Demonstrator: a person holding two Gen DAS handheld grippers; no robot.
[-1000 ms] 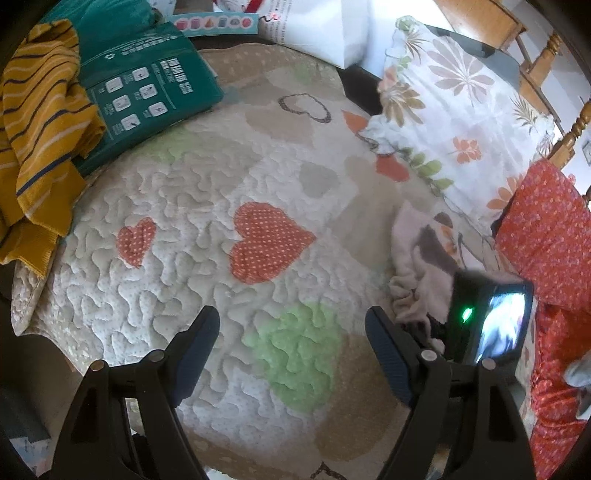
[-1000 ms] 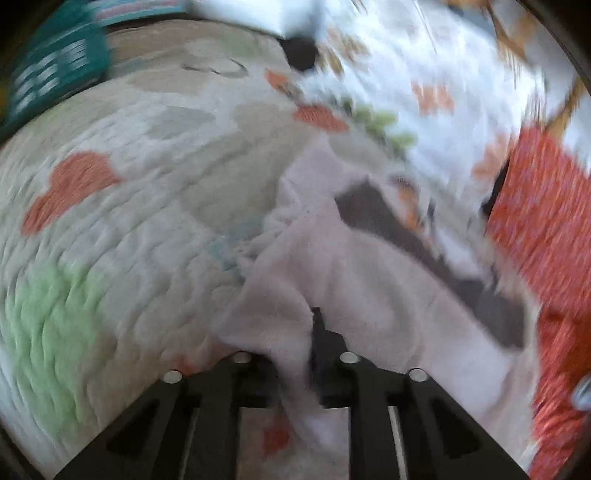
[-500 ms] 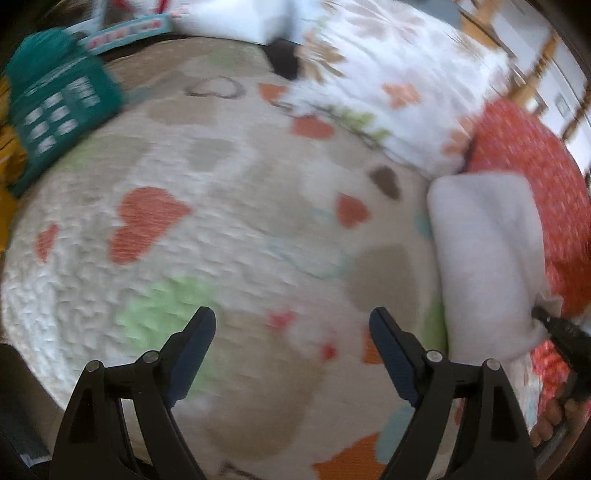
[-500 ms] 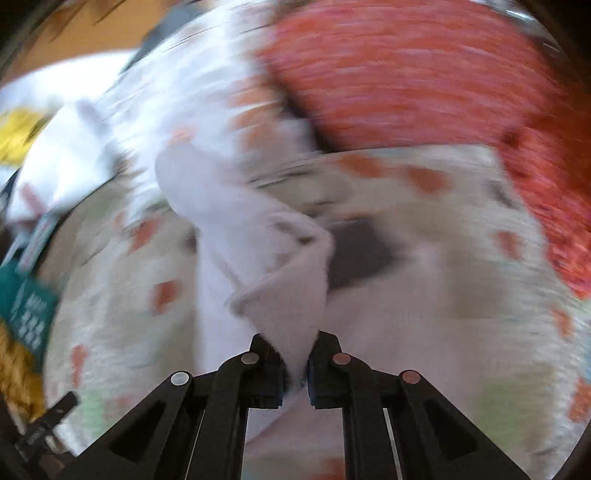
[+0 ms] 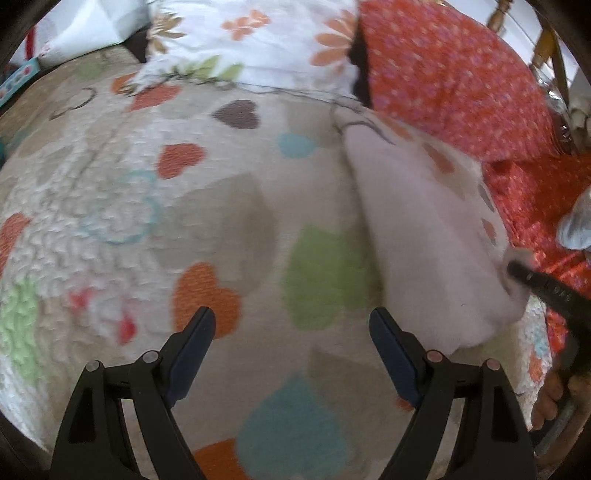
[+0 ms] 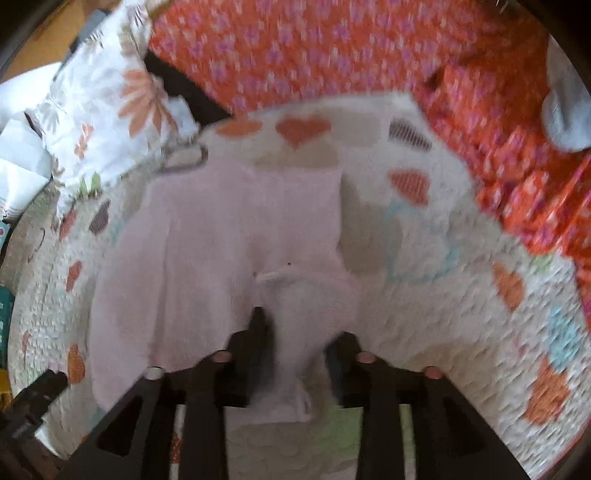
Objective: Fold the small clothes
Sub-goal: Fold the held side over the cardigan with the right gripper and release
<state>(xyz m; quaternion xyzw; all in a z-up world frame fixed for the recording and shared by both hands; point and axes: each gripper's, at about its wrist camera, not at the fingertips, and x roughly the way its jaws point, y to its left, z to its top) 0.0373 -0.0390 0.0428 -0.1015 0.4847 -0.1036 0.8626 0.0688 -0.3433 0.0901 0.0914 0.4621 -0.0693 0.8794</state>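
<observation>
A pale pink garment (image 6: 229,240) lies folded and flat on the heart-patterned quilt (image 6: 461,332), beside the red cushion. My right gripper (image 6: 301,339) sits at the garment's near edge. Its jaws are opening, and a loose corner of the pink cloth still lies between them. In the left wrist view the same pink garment (image 5: 424,240) is at the right, with one of the right gripper's black fingers (image 5: 543,288) at its edge. My left gripper (image 5: 291,317) hovers open over bare quilt (image 5: 147,221), left of the garment, with nothing between its jaws.
A white floral pillow (image 5: 251,33) and a red flowered cushion (image 5: 443,74) border the quilt at the back. A wooden chair frame (image 5: 546,48) stands behind them. A person's hand (image 5: 546,398) holds the right gripper. A grey-white cloth item (image 6: 565,110) lies on the red cushion.
My right gripper carried the pink garment across the quilt toward the red cushion, laid it flat, and its jaws have parted. My left gripper swept the same way, staying open.
</observation>
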